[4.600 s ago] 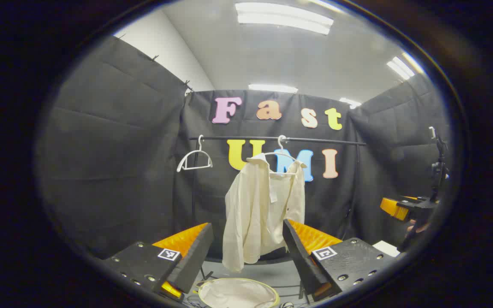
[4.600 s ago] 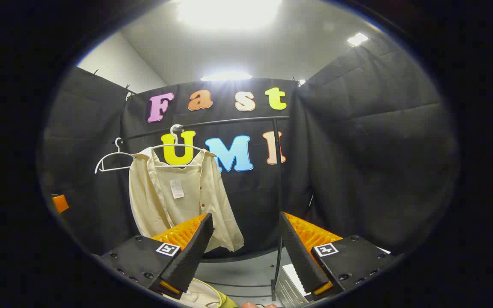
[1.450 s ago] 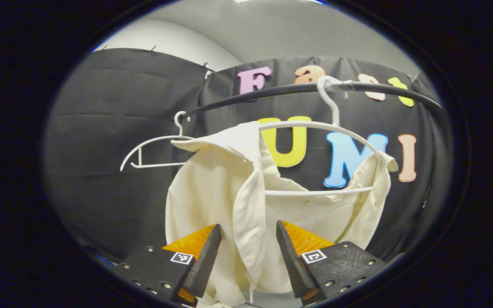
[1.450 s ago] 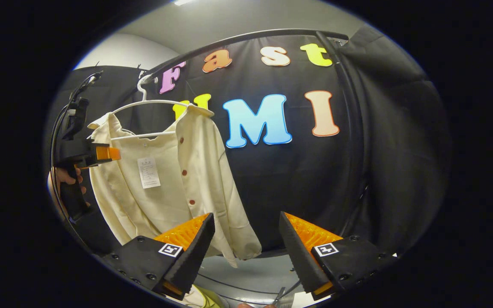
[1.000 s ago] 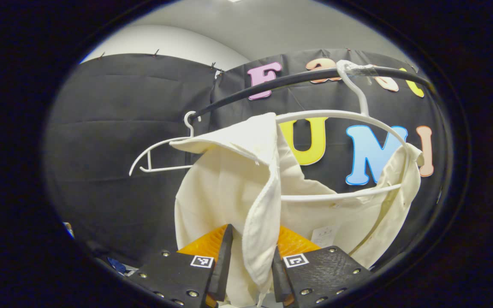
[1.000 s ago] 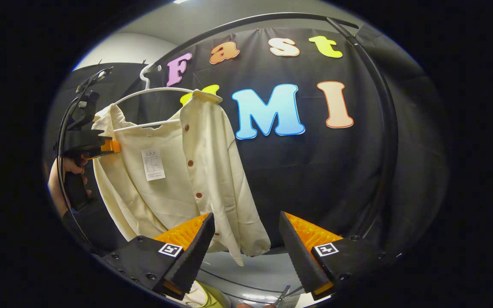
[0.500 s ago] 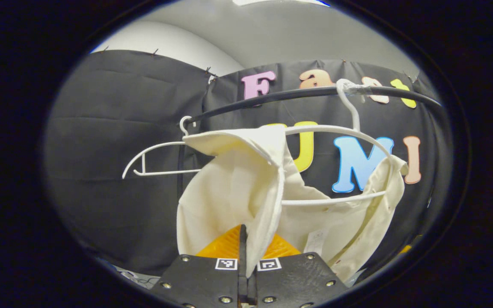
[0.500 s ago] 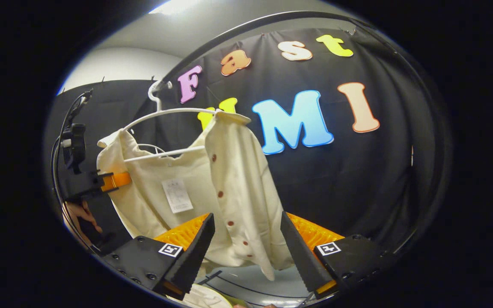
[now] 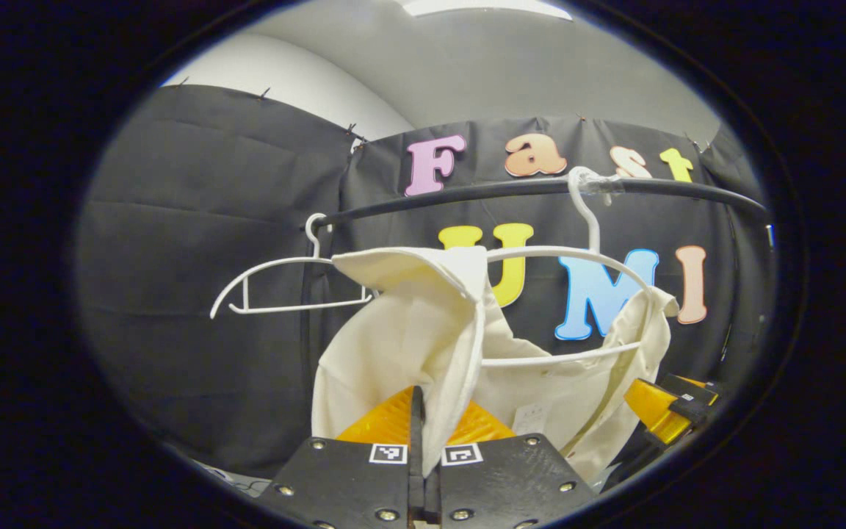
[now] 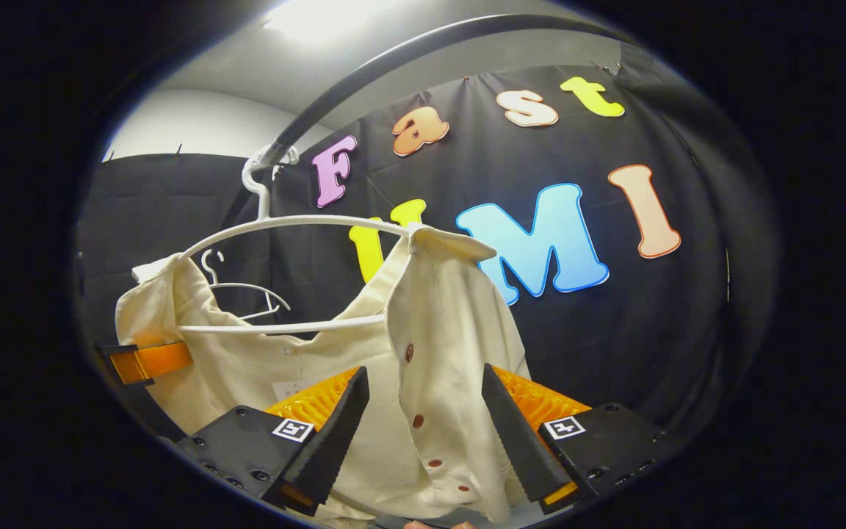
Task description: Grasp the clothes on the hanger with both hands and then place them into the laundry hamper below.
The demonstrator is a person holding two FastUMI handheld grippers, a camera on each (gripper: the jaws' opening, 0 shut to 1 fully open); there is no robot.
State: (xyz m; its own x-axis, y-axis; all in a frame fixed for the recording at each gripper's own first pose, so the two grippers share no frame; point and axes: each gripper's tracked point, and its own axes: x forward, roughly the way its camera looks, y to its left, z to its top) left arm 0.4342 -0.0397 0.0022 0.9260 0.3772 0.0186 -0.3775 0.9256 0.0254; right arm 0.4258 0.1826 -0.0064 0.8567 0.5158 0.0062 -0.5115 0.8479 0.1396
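A cream button shirt [image 9: 401, 345] [image 10: 438, 330] hangs open on a white hanger [image 9: 577, 257] [image 10: 291, 224] hooked over the black rail [image 9: 511, 189] [image 10: 393, 62]. My left gripper [image 9: 423, 430] is shut on the shirt's left front edge, just below the collar. In the right gripper view the same left gripper [image 10: 147, 361] shows at the shirt's far side. My right gripper [image 10: 423, 411] is open, its fingers on either side of the shirt's buttoned front edge. It appears again at the lower right of the left gripper view, as the right gripper [image 9: 662, 411].
A second, bare white hanger [image 9: 283, 283] [image 10: 243, 288] hangs on the rail left of the shirt. Black cloth walls close the booth on all sides.
My right gripper has come closer to the shirt, so the buttoned edge now lies between its open fingers. My left gripper, shut on the left edge half a second ago, has stayed shut.
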